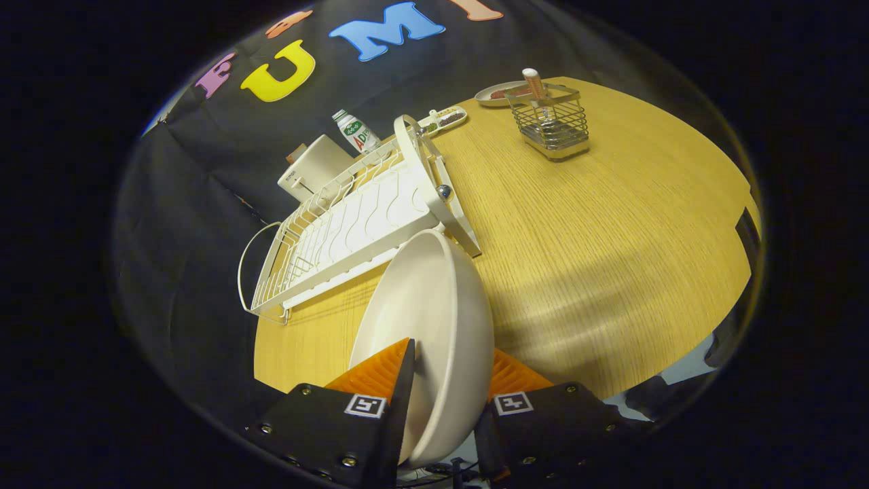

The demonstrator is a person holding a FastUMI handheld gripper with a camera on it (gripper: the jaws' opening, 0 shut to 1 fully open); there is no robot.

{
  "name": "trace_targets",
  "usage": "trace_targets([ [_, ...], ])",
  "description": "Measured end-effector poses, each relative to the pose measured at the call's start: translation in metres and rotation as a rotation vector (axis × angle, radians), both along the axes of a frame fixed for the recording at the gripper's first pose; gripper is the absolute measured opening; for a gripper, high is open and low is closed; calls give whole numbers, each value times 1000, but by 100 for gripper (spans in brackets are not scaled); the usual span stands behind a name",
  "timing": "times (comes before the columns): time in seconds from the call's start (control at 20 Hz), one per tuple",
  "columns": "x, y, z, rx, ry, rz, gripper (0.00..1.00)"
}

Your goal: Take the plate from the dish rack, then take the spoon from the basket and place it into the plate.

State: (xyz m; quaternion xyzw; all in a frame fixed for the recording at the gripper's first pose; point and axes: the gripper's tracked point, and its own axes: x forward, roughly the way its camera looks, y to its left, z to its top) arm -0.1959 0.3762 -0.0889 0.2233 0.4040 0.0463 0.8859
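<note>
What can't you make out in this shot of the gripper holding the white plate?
- Gripper, shut on the round white plate: the plate's lower rim is hidden behind the fingers.
- Spoon in the wire mesh basket: its bowl is hidden by the mesh and too small.
- Small dish beyond the basket: contents are too small.

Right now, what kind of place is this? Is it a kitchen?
Probably a pretend kitchen set up in a booth. A white dish rack and a wire basket sit on a wooden table, and the gripper holds a white plate.
</note>
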Motion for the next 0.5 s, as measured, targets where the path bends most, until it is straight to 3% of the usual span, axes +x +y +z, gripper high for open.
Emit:
trace_targets([
  [0.15,-1,-8,-3,-19,9,-33,44],
  [0.25,-3,-12,-3,-18,16,-47,52],
  [0.5,0,-36,0,-86,1,-103,53],
])
